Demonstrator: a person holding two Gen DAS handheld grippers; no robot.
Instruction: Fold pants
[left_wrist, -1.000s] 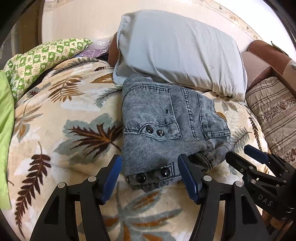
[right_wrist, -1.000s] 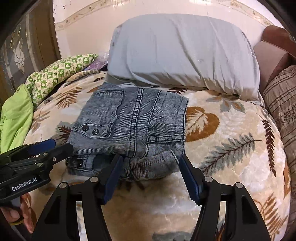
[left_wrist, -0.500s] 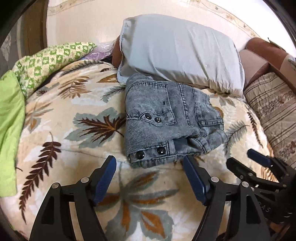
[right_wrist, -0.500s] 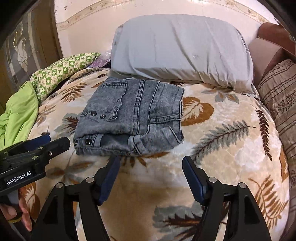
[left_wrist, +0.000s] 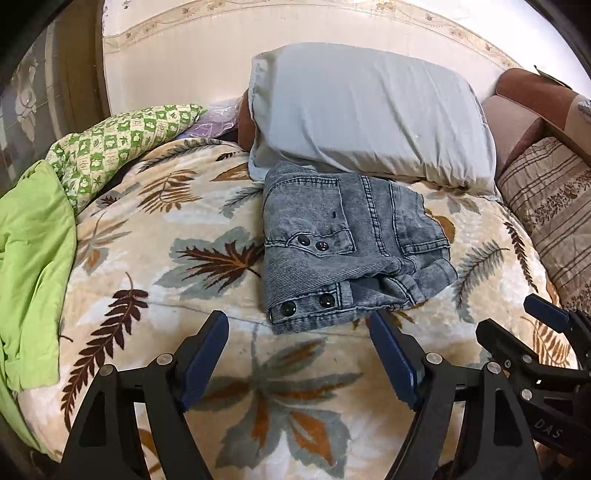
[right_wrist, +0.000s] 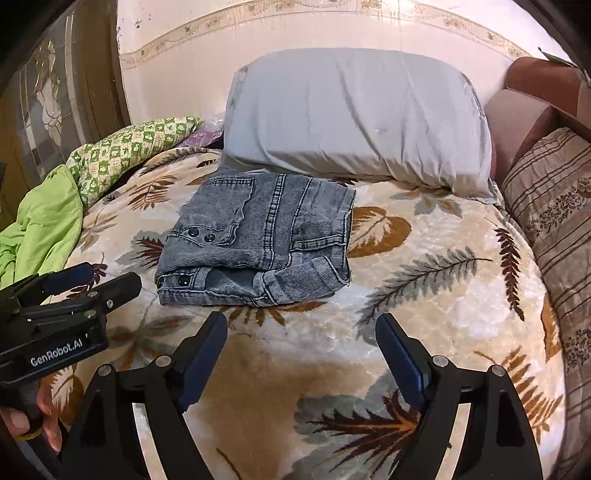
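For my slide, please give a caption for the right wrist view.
Folded jeans lie on the blanket before the pillow; right gripper open, empty.

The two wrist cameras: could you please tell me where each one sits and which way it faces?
Left wrist: sits on the left gripper, looking down over its open fingers at the folded pants; the right gripper shows at right.
Right wrist: sits on the right gripper, fingers open, pants ahead left; the left gripper and a hand show at left.
Shared: pants, grey pillow, leaf-print blanket.
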